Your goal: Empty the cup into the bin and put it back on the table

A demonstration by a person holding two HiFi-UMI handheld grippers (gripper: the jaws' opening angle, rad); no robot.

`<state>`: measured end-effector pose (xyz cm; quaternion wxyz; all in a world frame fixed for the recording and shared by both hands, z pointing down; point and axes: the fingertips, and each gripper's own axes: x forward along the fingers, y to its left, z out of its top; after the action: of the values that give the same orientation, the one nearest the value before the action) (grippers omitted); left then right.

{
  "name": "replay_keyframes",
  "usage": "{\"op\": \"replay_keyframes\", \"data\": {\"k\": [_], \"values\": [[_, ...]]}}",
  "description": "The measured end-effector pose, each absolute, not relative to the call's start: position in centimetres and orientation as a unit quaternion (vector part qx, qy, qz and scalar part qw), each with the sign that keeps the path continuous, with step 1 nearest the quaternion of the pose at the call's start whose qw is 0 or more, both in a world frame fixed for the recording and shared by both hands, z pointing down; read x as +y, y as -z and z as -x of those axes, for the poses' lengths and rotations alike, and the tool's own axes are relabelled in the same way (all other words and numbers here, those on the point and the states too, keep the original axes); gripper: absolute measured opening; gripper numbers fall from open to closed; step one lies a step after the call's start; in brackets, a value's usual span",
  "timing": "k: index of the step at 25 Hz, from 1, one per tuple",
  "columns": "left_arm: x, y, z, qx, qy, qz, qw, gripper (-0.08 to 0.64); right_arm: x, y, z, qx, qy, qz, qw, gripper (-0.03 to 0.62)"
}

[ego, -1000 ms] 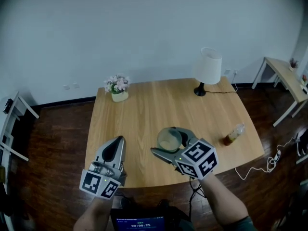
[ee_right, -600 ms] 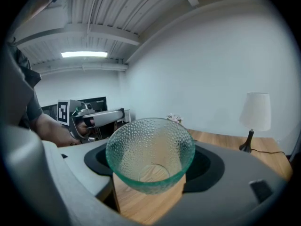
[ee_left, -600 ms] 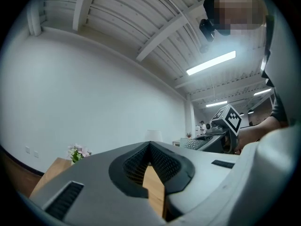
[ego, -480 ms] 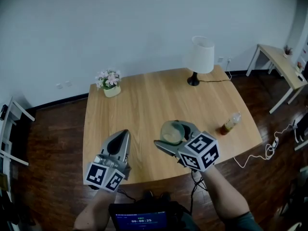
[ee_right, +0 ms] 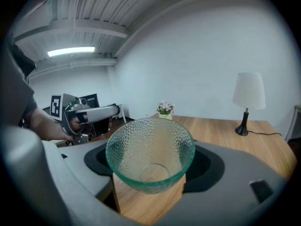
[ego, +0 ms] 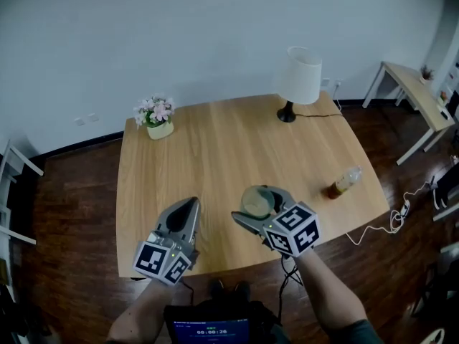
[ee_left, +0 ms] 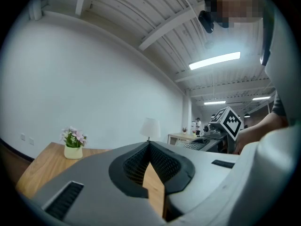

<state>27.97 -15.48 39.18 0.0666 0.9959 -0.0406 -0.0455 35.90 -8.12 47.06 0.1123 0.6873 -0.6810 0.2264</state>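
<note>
A green-tinted dimpled glass cup (ego: 254, 203) sits upright and empty in my right gripper (ego: 259, 196), which is shut on its lower wall. In the right gripper view the cup (ee_right: 150, 157) fills the space between the jaws, above the wooden table (ee_right: 221, 131). The cup hangs over the table's near part (ego: 229, 149). My left gripper (ego: 192, 206) is to the cup's left over the near edge, shut with nothing in it; its closed tips (ee_left: 149, 145) point level across the table. No bin is in view.
On the table stand a white lamp (ego: 297, 77) at the back right, a small flower pot (ego: 154, 117) at the back left and a bottle (ego: 343, 182) lying near the right edge. A side table (ego: 412, 84) stands far right; a cable (ego: 387, 224) trails on the floor.
Both grippers have sunk a little over the table's near part. The cup stays held in the right gripper. The left gripper stays shut.
</note>
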Motion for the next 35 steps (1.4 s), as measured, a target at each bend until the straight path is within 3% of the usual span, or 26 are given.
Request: {"op": "replay_keyframes", "data": {"k": [21, 35], "values": [[-16.1, -54.5, -31.1, -0.045, -0.083, -0.988, 0.123, 0.0, -8.4, -63.2, -36.6, -0.653, -0.284, -0.685, 0.154, 0.405], [-15.1, -58.2, -30.7, -0.042, -0.119, -0.983, 0.133, 0.002, -8.9, -64.7, -36.0, -0.665, -0.226, -0.695, 0.154, 0.408]]}}
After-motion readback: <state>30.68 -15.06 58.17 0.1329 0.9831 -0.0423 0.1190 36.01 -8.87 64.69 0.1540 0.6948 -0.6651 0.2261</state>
